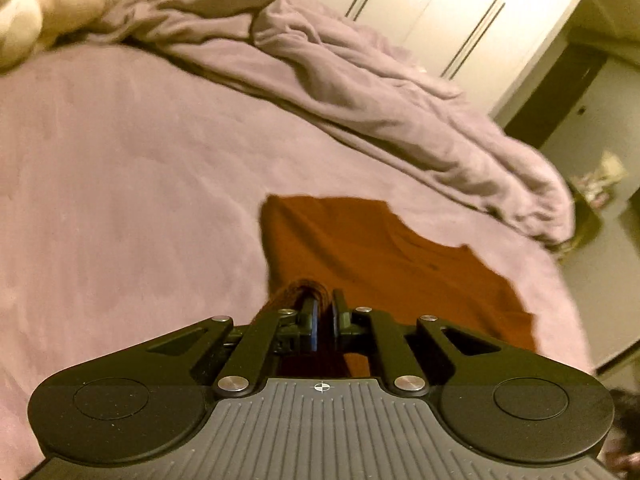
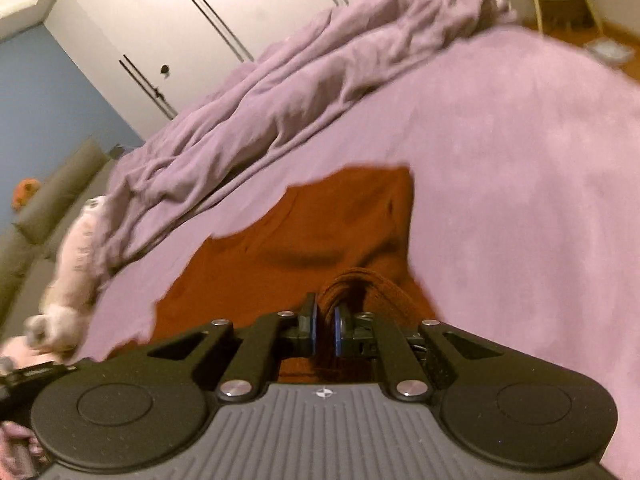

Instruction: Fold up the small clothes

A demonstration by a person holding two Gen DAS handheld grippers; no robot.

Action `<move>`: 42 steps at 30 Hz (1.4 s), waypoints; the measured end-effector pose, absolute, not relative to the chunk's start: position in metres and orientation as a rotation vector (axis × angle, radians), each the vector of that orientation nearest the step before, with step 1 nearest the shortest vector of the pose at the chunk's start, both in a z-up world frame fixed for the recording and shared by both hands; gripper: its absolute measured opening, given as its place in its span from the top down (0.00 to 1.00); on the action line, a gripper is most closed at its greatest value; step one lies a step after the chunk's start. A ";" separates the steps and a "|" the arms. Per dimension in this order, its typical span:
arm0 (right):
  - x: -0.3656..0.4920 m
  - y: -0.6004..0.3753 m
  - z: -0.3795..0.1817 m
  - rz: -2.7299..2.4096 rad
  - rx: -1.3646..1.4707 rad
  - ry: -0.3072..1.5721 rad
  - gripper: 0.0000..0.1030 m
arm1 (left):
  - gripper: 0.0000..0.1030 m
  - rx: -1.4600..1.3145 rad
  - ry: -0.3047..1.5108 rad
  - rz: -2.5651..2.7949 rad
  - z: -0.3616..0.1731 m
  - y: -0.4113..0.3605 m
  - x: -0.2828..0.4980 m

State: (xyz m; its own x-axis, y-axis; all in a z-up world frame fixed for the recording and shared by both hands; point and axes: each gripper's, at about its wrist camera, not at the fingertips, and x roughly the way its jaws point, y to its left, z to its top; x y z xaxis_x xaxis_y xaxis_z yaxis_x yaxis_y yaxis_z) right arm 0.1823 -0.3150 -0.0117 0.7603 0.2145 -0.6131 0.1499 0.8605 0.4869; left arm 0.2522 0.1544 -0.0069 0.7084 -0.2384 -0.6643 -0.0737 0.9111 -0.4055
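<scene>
On the bed [image 1: 120, 168], across its mauve sheet, lies the rust-orange T-shirt [image 1: 384, 248], and we have it by the near edge with both tools. Our left gripper [image 1: 323, 316] has its fingers [image 1: 309, 322] pressed together on a bunched pleat of the fabric, and our right gripper [image 2: 325, 326] is likewise clamped on a gathered fold of the same T-shirt [image 2: 304, 240], which arches up just ahead of the pads. The far part of the garment lies fairly flat on the sheet, with the rumpled duvet [image 1: 360, 92] heaped beyond it and a plush toy [image 2: 76, 264] off to the side. We judge the step in hand to be carrying this held edge over toward the far edge to make a fold. To do it well we should lift both corners together and level, hold the cloth taut between the two grips so it does not sag in the middle, travel straight across and not at a slant, lay edge to edge, and only let go once the cloth rests on itself.
</scene>
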 end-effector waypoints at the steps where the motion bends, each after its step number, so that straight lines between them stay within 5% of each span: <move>1: 0.191 -0.314 -0.013 0.030 0.518 0.707 0.93 | 0.91 -0.400 0.783 -0.082 -0.009 0.149 0.260; 6: 0.215 -0.313 -0.029 0.033 0.448 0.721 0.90 | 0.84 -0.376 0.828 -0.037 -0.030 0.160 0.269; 8: 0.205 -0.321 -0.028 0.067 0.487 0.669 0.74 | 0.58 -0.400 0.798 -0.034 -0.032 0.170 0.263; 10: 0.191 -0.332 -0.025 0.093 0.505 0.600 0.62 | 0.53 -0.417 0.761 -0.047 -0.033 0.181 0.256; 15: 0.189 -0.330 -0.030 0.100 0.294 0.626 0.61 | 0.44 -0.380 0.771 -0.139 -0.043 0.194 0.252; 18: 0.199 -0.329 -0.037 0.111 0.251 0.657 0.55 | 0.26 -0.345 0.793 -0.177 -0.050 0.189 0.252; 20: 0.207 -0.328 -0.039 0.108 0.223 0.661 0.46 | 0.24 -0.309 0.806 -0.199 -0.056 0.184 0.258; 25: 0.233 -0.320 -0.052 0.116 0.154 0.692 0.46 | 0.20 -0.258 0.841 -0.217 -0.071 0.170 0.284; 27: 0.241 -0.315 -0.056 0.134 0.136 0.714 0.46 | 0.24 -0.266 0.869 -0.232 -0.075 0.166 0.294; 28: 0.244 -0.312 -0.059 0.142 0.124 0.719 0.48 | 0.35 -0.262 0.865 -0.239 -0.074 0.163 0.296; 32: 0.247 -0.305 -0.063 0.127 0.071 0.726 0.79 | 0.88 -0.149 0.813 -0.261 -0.062 0.144 0.292; 35: 0.243 -0.304 -0.062 0.150 0.073 0.707 0.93 | 0.90 -0.087 0.773 -0.265 -0.053 0.132 0.286; 39: 0.241 -0.298 -0.058 0.162 0.039 0.695 0.93 | 0.89 -0.123 0.776 -0.323 -0.052 0.126 0.289; 42: 0.249 -0.297 -0.061 0.157 0.023 0.727 0.91 | 0.68 -0.152 0.814 -0.316 -0.061 0.124 0.300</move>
